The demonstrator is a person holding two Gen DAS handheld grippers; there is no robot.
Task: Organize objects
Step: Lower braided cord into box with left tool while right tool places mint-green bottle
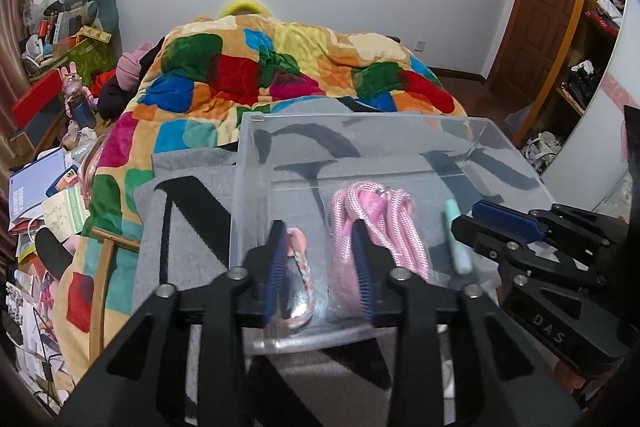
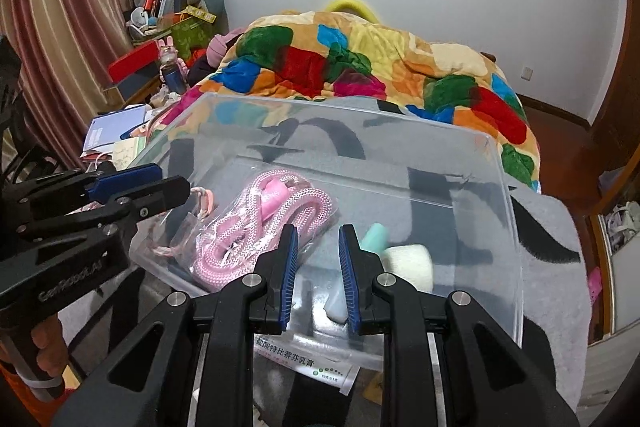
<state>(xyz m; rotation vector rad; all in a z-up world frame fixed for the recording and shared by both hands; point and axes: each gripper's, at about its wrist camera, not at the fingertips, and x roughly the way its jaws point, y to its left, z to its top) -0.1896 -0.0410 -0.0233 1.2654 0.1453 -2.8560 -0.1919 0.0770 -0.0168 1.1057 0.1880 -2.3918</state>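
Bin (image 2: 516,227) with rope (image 2: 256,223), tube (image 2: 340,303)

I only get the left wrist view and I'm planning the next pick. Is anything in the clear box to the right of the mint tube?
Observer: Yes. A pale cream block lies in the clear box, right beside the mint tube.
Operator: Anything near the right hand-held gripper?
Observer: A white carton with Chinese print lies below the open right hand-held gripper, at the box's near wall. I cannot tell whether it is inside or outside.
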